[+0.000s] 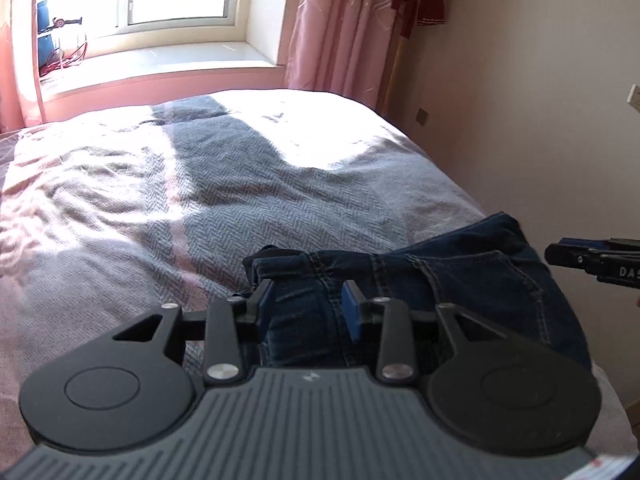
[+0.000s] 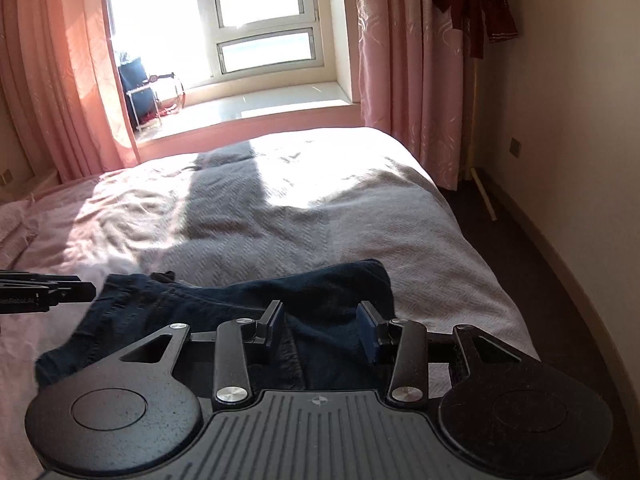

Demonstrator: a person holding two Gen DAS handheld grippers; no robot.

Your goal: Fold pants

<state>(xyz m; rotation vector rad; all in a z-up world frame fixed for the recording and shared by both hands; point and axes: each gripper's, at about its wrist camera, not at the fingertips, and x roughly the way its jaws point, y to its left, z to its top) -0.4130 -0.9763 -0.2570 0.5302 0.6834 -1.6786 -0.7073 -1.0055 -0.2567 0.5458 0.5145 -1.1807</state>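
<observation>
Dark blue jeans (image 1: 460,280) lie folded in a compact bundle on the near right part of the bed, seams and stitching showing. My left gripper (image 1: 309,304) is open over the bundle's left end, denim showing in the wide gap between its blue-padded fingers (image 1: 266,300). In the right wrist view the jeans (image 2: 200,304) spread from left to centre. My right gripper (image 2: 321,324) stands open above their right part, with nothing clamped. Each gripper shows in the other's view: the right gripper (image 1: 580,260) at the far right, the left gripper (image 2: 48,292) at the far left.
The bed carries a grey herringbone blanket (image 1: 240,200), sunlit and wrinkled on the left. A pink sheet (image 2: 16,232) lies at the left. Beyond are a window sill (image 2: 260,108) and pink curtains (image 2: 400,80). A wall (image 1: 540,120) and dark floor (image 2: 520,248) run along the bed's right edge.
</observation>
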